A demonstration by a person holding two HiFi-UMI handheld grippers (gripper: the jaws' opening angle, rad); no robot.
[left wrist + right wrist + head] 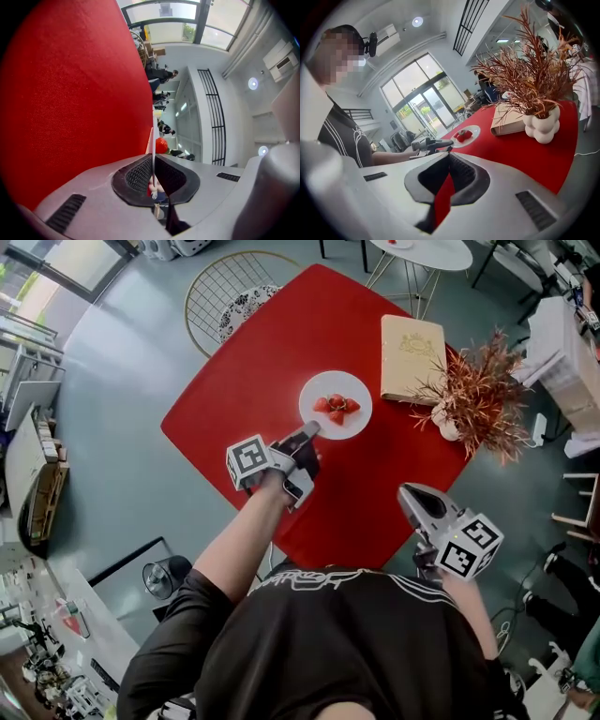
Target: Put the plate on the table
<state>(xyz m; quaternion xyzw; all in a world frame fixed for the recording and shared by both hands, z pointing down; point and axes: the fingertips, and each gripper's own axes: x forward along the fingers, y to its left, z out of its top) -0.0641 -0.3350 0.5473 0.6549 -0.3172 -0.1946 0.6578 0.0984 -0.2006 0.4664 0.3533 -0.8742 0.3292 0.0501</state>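
A white plate (323, 385) with red strawberries (336, 406) is over the middle of the red table (253, 381); I cannot tell whether it rests on the cloth. My left gripper (310, 430) is shut on the plate's near rim. In the left gripper view the plate (153, 136) shows edge-on as a thin white line between the pads, with a strawberry (161, 146) beyond. My right gripper (409, 493) hangs shut and holding nothing by the table's near right edge. Its own view shows the plate (472, 130) and the left gripper (440, 143) ahead.
A tan book (412, 345) lies right of the plate. Beside it stands a dried reddish plant (478, 395) in a white knobbly vase (541, 125). A wire chair (234, 292) stands at the table's far left, and a white round table (422, 251) lies beyond.
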